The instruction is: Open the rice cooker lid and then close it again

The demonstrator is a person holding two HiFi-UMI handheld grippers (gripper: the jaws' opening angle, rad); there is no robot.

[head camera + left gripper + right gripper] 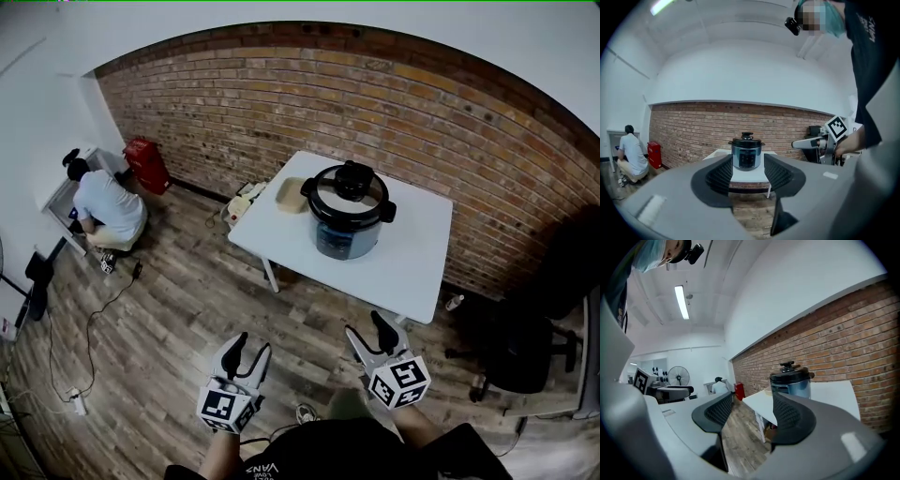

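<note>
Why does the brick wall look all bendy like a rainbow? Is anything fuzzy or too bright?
Head view: the wide lens bends the red brick wall into an arch. Left gripper view: the black-lidded round rice cooker looks sharp, and the picture's corners go dark. Right gripper view: the long ceiling lamp glares plain white, and the wall slants steeply.

Glossy rice cooker [348, 220], rough brick wall [375, 103]
</note>
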